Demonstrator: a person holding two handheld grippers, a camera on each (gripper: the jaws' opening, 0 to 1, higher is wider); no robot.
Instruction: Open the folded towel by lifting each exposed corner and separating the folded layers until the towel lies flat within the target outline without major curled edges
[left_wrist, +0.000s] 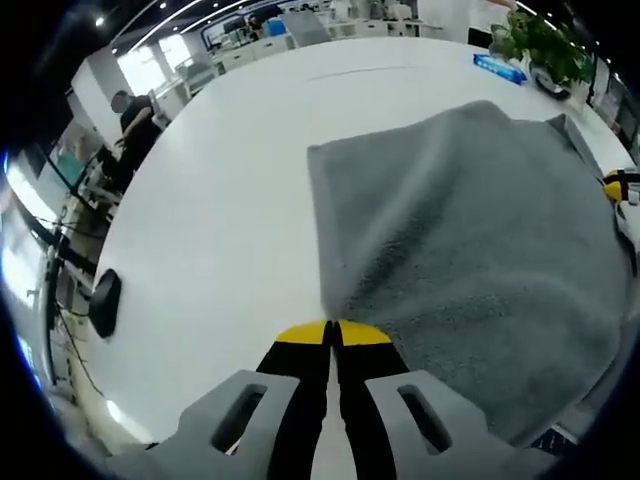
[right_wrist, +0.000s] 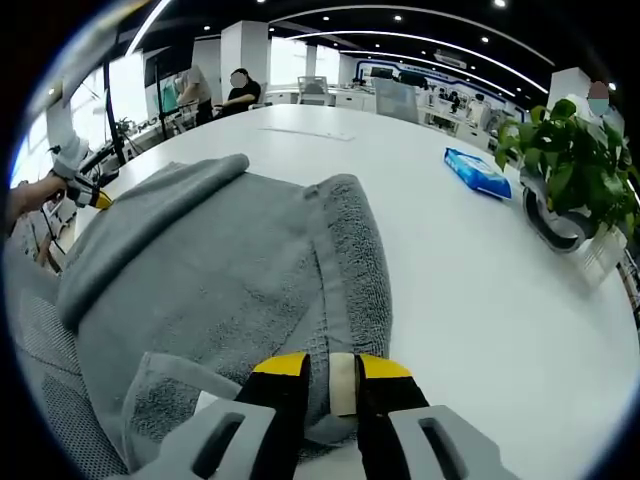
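Towel (right_wrist: 230, 270) edge pinched (table (right_wrist: 470, 290) open).

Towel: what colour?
Plain grey towel, no pattern; shows best in the right gripper view.

The left tool (left_wrist: 333, 333) has its two jaws pressed together, yellow tips touching. The right tool (right_wrist: 331, 368) has its jaws a little apart, with a thin pale edge pinched between them.
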